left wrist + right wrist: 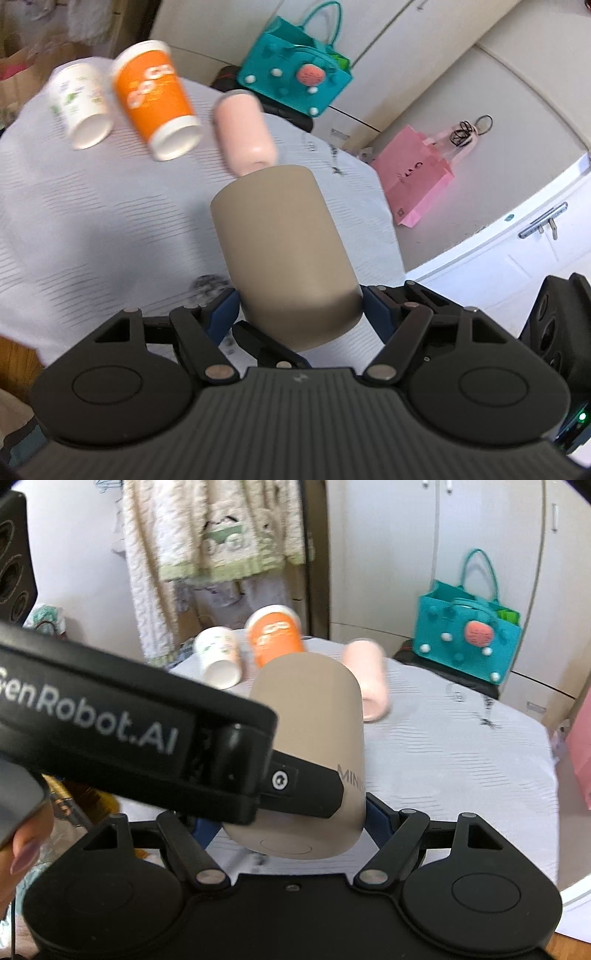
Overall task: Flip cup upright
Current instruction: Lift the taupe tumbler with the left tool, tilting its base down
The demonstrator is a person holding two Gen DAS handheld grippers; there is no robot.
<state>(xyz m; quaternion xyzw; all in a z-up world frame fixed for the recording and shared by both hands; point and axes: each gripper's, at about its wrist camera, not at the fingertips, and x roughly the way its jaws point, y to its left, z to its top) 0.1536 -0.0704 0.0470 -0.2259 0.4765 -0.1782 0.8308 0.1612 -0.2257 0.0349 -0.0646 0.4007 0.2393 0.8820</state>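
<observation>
A beige cup [284, 254] is held in the air above the table, tilted, its flat base toward the cameras. My left gripper [299, 310] is shut on its lower part, blue pads on both sides. In the right wrist view the same cup [314, 716] sits between my right gripper's [291, 823] fingers, which press its base end. The left gripper's black body [147, 731] crosses in front and clamps the cup's side. The cup's mouth points away and is hidden.
On the white tablecloth [92, 229] lie an orange paper cup [155, 99], a white paper cup [81, 107] and a pink cup [243, 129], all on their sides. A teal bag [295, 74] and a pink bag [417, 177] stand beyond the table's edge.
</observation>
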